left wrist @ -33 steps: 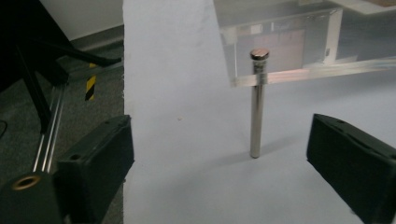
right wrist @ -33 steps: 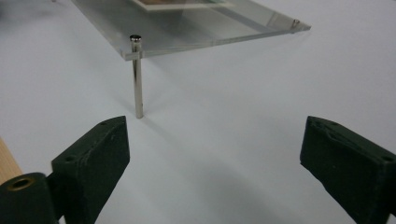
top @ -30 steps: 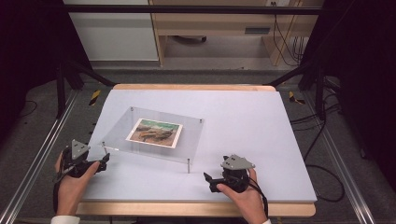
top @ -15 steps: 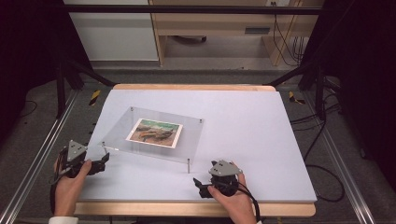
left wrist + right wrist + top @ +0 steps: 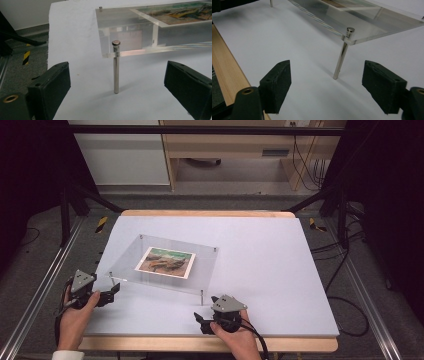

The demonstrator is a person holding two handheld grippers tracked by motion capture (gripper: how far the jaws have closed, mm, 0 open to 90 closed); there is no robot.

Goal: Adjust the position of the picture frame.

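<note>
Acrylic photo frame [image 5: 165,262] stands mid-tabletop [image 5: 280,270] on thin metal legs — left tongs [image 5: 116,92] gape wide, right tongs [image 5: 325,87] have just been narrowing, nothing between the pads. Risk (my guess): a nudged leg [image 5: 340,58] skids the frame.

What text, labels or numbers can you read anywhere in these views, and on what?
No readable text anywhere.
Picture under the clear acrylic plate: an image, with no lettering that can be made out.
Yellow-black hazard stripes on the floor: a marking, no words.
</note>
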